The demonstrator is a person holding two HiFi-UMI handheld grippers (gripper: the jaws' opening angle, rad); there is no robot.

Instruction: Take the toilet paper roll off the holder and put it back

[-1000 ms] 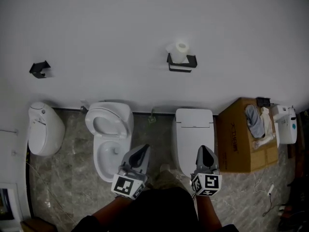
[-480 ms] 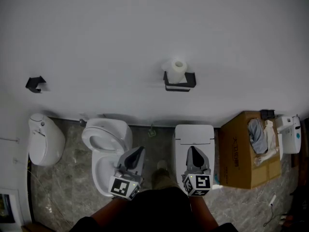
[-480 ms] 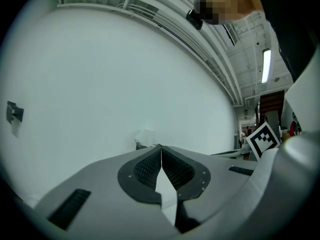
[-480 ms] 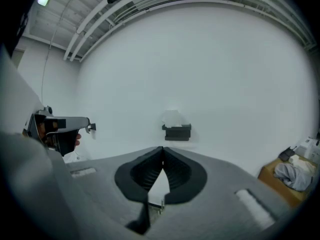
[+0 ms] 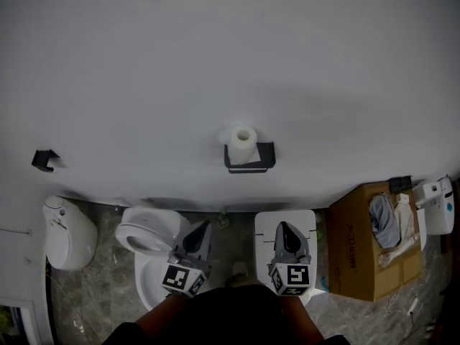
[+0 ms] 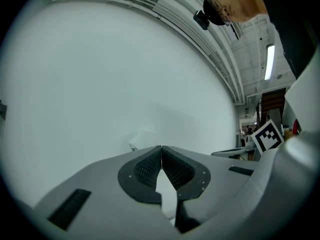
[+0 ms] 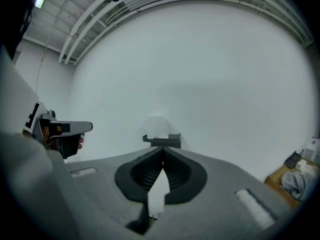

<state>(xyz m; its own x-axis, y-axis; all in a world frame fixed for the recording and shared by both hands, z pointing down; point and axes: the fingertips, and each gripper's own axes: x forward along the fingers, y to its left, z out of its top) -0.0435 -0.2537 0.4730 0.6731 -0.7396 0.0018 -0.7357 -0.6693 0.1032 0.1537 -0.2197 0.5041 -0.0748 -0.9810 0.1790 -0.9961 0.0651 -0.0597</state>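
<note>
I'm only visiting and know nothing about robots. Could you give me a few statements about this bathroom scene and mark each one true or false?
1. The toilet paper roll sits on the black holder. True.
2. The left gripper has its jaws clamped on the roll. False: its jaws are shut on nothing, and the roll is on its holder.
3. Both toilets have their lids down. False: the left toilet is open; only the right toilet is closed.
4. A cardboard box stands to the right of the closed toilet. True.
5. The right gripper has its jaws shut. True.

The right tool (image 7: 162, 150), jaws together; beyond, blurred, probably paper roll (image 7: 156, 125) on black holder (image 7: 169, 140).
</note>
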